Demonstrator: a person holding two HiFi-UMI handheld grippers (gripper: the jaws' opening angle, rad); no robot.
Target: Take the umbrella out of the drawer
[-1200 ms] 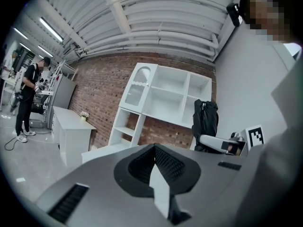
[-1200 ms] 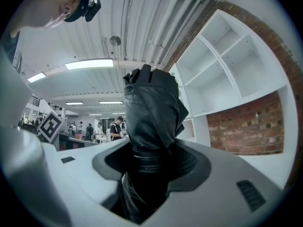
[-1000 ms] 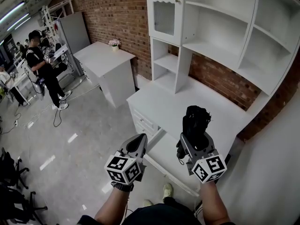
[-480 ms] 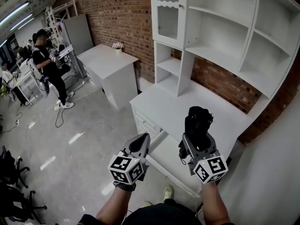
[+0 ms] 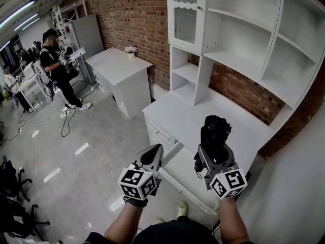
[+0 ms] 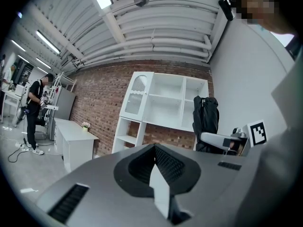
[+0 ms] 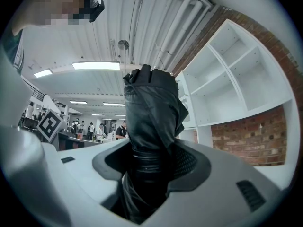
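Observation:
A black folded umbrella stands out of my right gripper, whose jaws are shut on its lower part; its strap hangs below. In the right gripper view the umbrella fills the gap between the jaws and rises upward. This gripper hovers over the white desk, above the pulled-out drawer. My left gripper floats beside it on the left, over the floor, shut with nothing in it. In the left gripper view the left gripper has its pads meeting in a line, and the umbrella shows at the right.
A white hutch with open shelves stands on the desk against a brick wall. A second white desk with a small flower pot stands further left. A person stands at the far left. Cables lie on the floor.
Both grippers and the umbrella hold their place. The head view has shifted slightly, and the person in the background has moved a little.

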